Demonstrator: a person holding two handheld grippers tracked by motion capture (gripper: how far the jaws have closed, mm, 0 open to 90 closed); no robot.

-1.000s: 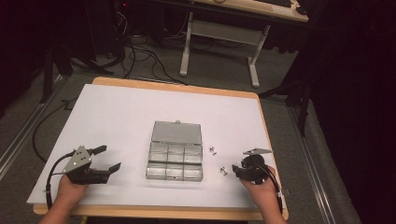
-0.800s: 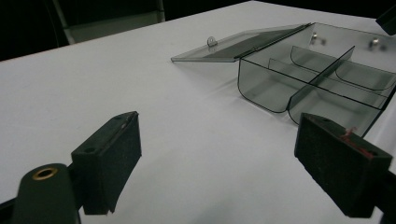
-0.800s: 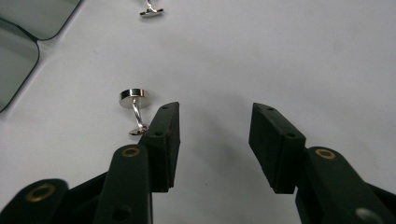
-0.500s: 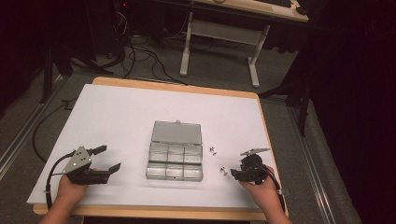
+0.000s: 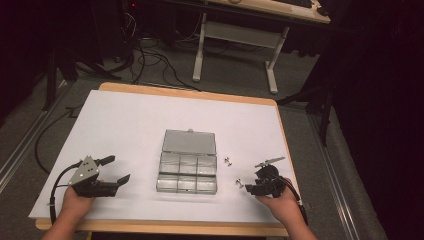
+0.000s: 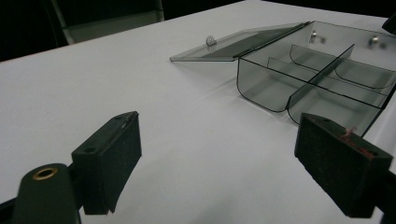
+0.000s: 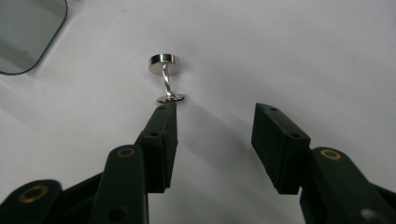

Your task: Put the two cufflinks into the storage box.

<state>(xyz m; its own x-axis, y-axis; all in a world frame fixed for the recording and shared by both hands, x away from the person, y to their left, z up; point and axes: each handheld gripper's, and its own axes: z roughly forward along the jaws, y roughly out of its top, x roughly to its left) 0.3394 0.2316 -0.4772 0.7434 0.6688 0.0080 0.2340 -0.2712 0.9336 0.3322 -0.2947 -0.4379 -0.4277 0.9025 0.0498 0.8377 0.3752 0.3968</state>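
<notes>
the person's right gripper point(image 5: 248, 187) rests low on the white table point(image 5: 130, 125), to the right of the clear plastic box point(image 5: 187, 172). in the right gripper view its two black jaws stand apart and grasp nothing; they have just been opening a little. a small silver cufflink point(image 7: 166, 79) lies on the table right at the tip of the left jaw in that view, with its flat bar end touching or almost touching the pad point(image 7: 161, 135); which of the two, the pictures do not tell. its round head points away from the gripper. the cufflink is not between the jaws but in front of one of them. in the high view the same cufflink point(image 5: 240, 183) is seen just beside the right gripper, and a second cufflink point(image 5: 228, 161) lies a bit further up the table, near the right side of the box.

the box lies in the middle of the table with its lid point(image 5: 190, 142) folded back flat, and its compartments are divided by thin walls.

the left gripper point(image 5: 114, 170) is held by the left hand point(image 5: 75, 202) on the left part of the table, well apart from the box. its jaws are released wide and hold nothing, and in the left gripper view they point toward the open box point(image 6: 317, 79).
</notes>
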